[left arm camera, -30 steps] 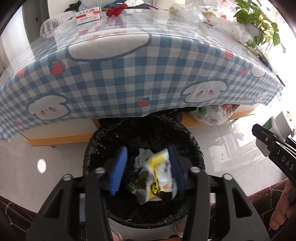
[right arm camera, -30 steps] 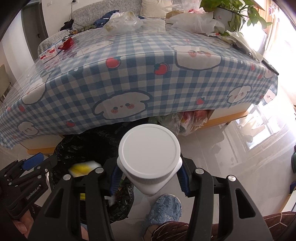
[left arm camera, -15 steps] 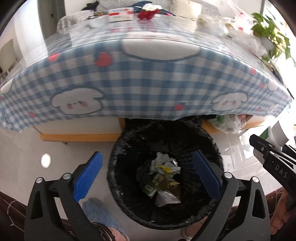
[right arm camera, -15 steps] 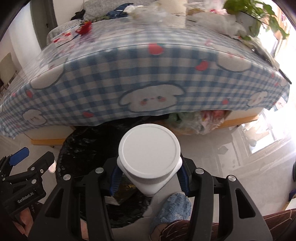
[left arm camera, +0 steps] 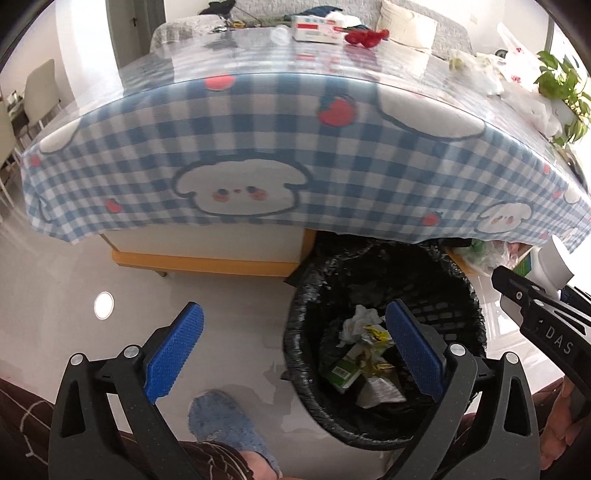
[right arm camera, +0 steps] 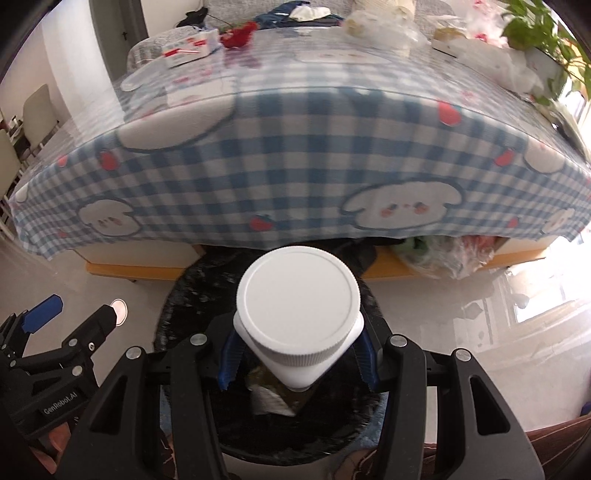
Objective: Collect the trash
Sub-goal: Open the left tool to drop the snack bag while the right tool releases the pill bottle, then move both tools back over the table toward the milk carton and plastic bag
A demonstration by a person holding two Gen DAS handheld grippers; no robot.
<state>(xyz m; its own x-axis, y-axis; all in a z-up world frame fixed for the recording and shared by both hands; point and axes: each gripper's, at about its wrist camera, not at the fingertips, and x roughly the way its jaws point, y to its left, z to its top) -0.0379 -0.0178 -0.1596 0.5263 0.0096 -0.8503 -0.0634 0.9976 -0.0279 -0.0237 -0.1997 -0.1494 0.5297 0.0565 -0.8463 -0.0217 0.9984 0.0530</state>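
Where checked tablecloth [left arm camera: 258, 147] overhangs, glossy floor [left arm camera: 221, 295]

Glossy pale floor [left arm camera: 229, 295], blue checked tablecloth [left arm camera: 258, 147], grey sofa [left arm camera: 424, 14] behind.

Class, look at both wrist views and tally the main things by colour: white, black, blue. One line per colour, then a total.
White: 1, the bottle
Black: 1, the bin
Blue: 1, the slipper
Total: 3

I see bright daylight flooding in from the right, blowing out the floor [right arm camera: 535, 295]. The tabletop [left arm camera: 295, 74] glares, its checks smear with motion blur, and fisheye bending darkens every corner.
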